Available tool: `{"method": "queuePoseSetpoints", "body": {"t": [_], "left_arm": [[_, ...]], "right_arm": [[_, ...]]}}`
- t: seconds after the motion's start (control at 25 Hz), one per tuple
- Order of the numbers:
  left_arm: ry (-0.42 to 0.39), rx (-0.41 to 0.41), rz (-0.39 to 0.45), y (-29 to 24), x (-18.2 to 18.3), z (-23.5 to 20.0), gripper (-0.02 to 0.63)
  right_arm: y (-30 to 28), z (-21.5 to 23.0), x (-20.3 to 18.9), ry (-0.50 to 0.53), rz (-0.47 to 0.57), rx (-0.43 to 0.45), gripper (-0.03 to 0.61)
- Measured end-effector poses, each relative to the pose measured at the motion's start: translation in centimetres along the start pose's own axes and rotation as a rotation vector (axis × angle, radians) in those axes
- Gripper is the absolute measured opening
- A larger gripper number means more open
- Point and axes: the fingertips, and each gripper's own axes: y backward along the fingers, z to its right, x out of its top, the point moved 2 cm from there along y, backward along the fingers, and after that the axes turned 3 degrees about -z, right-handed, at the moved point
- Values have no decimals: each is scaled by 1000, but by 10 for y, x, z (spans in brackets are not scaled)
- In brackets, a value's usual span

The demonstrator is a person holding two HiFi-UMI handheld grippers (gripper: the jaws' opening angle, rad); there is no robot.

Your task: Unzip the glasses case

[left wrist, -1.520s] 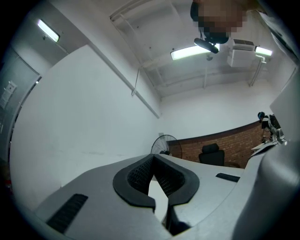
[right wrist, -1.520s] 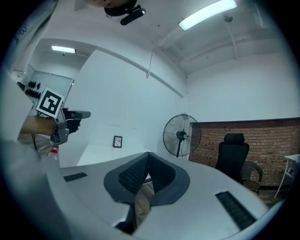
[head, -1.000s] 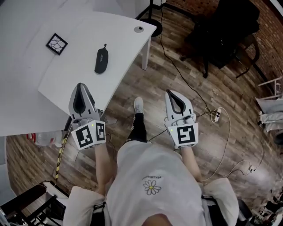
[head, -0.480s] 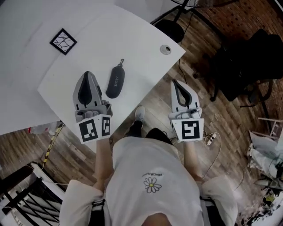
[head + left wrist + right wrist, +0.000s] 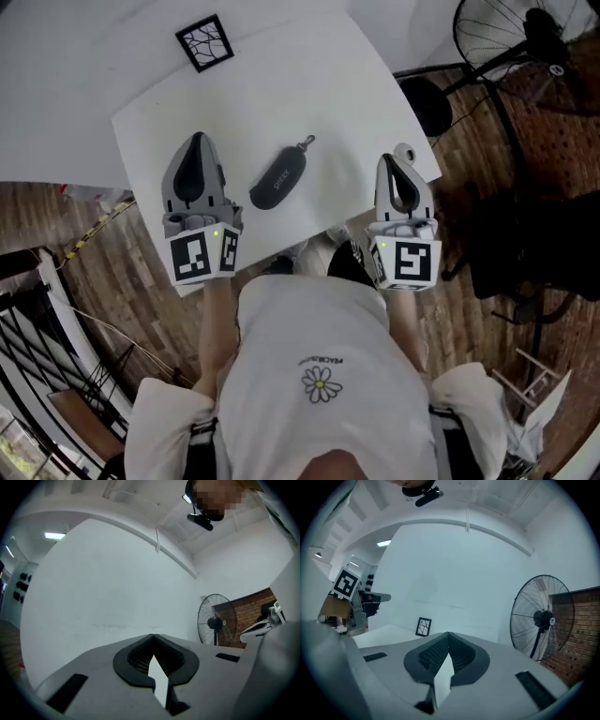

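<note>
Glasses case (image 5: 279,179) lies diagonal — pull tab (image 5: 307,142) apparently upper-right; left tongs (image 5: 197,138), right tongs (image 5: 394,158) both closed, empty.

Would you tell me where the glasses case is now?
Head view: the glasses case lies on the white table, between the left gripper and the right gripper.

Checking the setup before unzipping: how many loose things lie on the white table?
2: the dark glasses case near the middle of the table, and a black-framed patterned square toward its far edge. More could hide under the left gripper.
</note>
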Motion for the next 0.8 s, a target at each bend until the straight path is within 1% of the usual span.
{"method": "queuePoseSetpoints", "body": {"t": [0.04, 0.12, 0.24, 0.32, 0.4, 0.48, 0.56, 0.64, 0.72, 0.76, 0.8], "left_arm": [[-2, 36, -5, 4, 1, -1, 11], [0, 74, -27, 11, -1, 1, 11], [-3, 123, -56, 12, -5, 2, 11], [13, 154, -79, 12, -10, 3, 11], [44, 168, -112, 13, -16, 6, 11], [52, 162, -168, 10, -27, 11, 11], [29, 115, -256, -1, -42, 18, 11], [18, 0, -389, -20, -67, 31, 11], [47, -121, -553, -38, -100, 45, 11], [70, -153, -630, -43, -116, 50, 11], [92, -163, -690, -47, -130, 53, 11]], "right_arm": [[-6, 0, 2, 4, 11, 40, 6], [-10, 1, 7, 16, 24, 99, 6], [-22, 3, 15, 34, 42, 165, 6], [-31, 5, 14, 37, 33, 195, 6], [-36, 3, 10, 31, 30, 225, 6], [-40, -1, 8, 25, 28, 248, 6], [-43, -6, 7, 32, 23, 274, 6], [-44, -8, 7, 39, 28, 298, 6], [-44, -7, 7, 37, 37, 301, 6], [-43, -5, 5, 36, 34, 295, 6], [-42, -3, 3, 35, 26, 288, 6]]}}
